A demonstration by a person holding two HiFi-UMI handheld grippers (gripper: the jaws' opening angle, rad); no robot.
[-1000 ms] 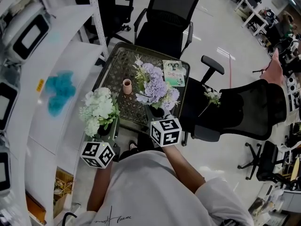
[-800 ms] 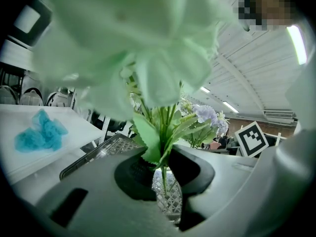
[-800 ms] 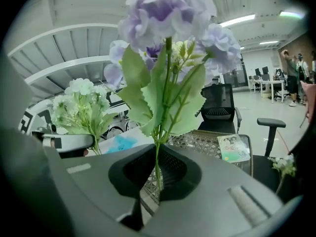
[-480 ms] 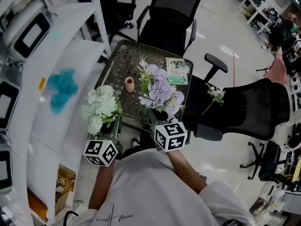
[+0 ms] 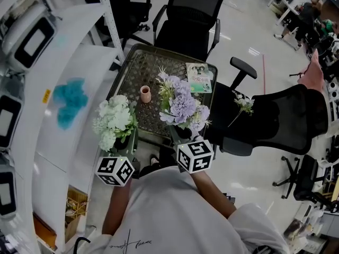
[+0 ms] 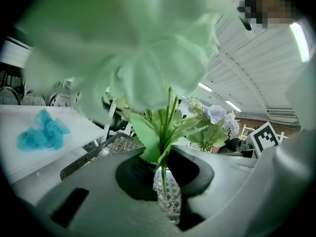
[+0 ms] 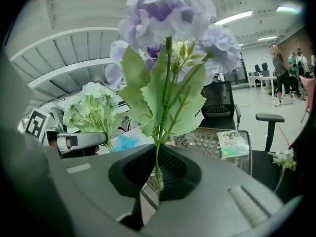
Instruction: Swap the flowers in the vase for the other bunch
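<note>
White bunch [image 5: 114, 121], left fingers [image 6: 98, 196] just tightened; lilac bunch [image 5: 185, 107], right fingers [image 7: 222, 186] pinching; vase [image 5: 144, 94] between.

A small square table with a patterned glass top [image 5: 130, 77] stands on the pale glossy floor [image 5: 248, 33], a black mesh office chair [image 5: 192, 12] at its far side, another black office chair [image 5: 286, 118] to its right, white shelving [image 5: 79, 46] along the left.

The person is wearing a white short-sleeved T-shirt [image 5: 169, 210] with small dark script; left gripper [image 6: 166, 162] and right gripper [image 7: 157, 154] are showing grey shells, black-and-white marker cubes [image 5: 114, 171].
</note>
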